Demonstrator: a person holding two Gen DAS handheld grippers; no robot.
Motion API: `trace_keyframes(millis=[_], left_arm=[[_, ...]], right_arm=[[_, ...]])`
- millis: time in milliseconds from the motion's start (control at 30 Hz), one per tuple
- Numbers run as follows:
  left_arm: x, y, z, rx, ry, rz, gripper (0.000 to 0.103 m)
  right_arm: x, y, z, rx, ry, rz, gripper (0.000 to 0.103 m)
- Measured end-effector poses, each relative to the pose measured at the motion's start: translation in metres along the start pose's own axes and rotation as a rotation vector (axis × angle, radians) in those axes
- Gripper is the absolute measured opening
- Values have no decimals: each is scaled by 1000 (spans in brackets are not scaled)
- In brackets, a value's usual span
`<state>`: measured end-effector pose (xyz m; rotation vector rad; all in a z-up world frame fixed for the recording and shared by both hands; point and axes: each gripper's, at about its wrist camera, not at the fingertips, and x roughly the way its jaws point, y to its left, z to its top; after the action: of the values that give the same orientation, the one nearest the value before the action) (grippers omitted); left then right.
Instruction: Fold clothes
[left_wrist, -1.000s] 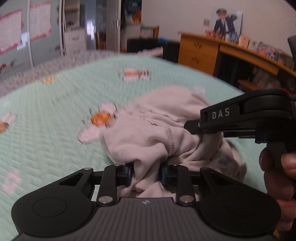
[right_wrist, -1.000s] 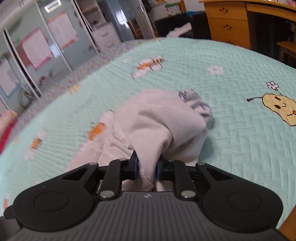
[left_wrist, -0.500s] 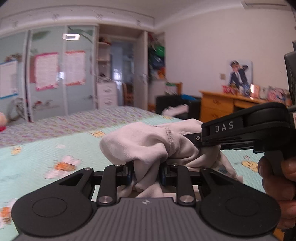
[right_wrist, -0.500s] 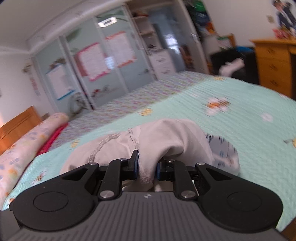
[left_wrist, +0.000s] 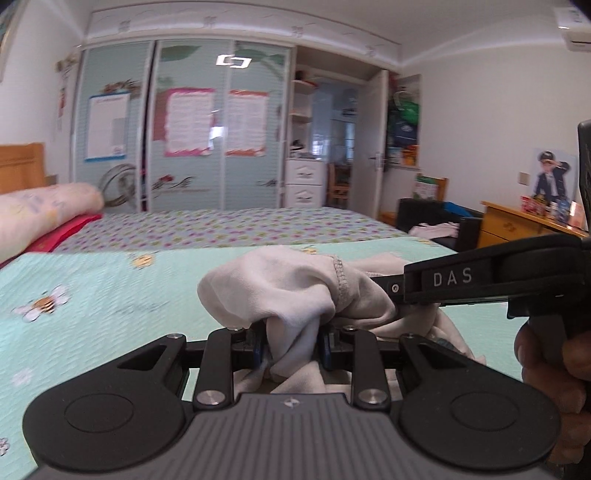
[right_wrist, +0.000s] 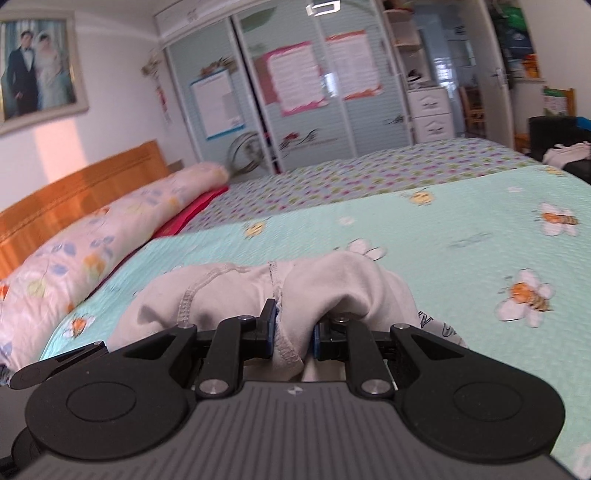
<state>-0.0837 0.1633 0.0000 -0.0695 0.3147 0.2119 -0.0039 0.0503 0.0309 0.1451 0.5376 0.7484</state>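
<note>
Both grippers, left gripper (left_wrist: 291, 347) and right gripper (right_wrist: 293, 338), pinch a bunched pale garment (left_wrist: 295, 295) between their fingers above the bed (right_wrist: 461, 221). Folding looks barely begun; no neat fold shows.

Pale grey-white garment (left_wrist: 280, 291) with a grey stitched seam, and dark lettering printed on the part showing at the right in the right wrist view. Mint-green bedspread (right_wrist: 461, 229), zigzag-quilted, dotted with orange-and-white bees. Beyond it, a bedsheet (left_wrist: 229, 229) in small pink and green checks. Pillow (right_wrist: 110, 236) is pale pink with blue and orange leaves. Orange wooden headboard (right_wrist: 77, 188). Black tongs, blue pads (right_wrist: 270, 332). White "DAS" on the right tongs' black arm (left_wrist: 480, 280).
</note>
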Motion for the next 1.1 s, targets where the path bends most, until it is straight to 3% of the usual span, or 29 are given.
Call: trace_keyframes(millis=[267,500,733,867,1100], left_arm=[[-1,65,3,-6,10,89,29],[-19,103,8,1,-4,137,30],[-40,107,-2,4,-5,166,32],[-32,109,-10,16,28,174,32],[-18,113,17,38,-8,170,32]], right_arm=[[50,66,-8,-23,53,69,18],[70,108,-6,-36,50,108,18],[69,130,-16,-115,66,113,18],[71,135,-26,-151,72,115,18],[79,133,-4,-150,4,151,13]])
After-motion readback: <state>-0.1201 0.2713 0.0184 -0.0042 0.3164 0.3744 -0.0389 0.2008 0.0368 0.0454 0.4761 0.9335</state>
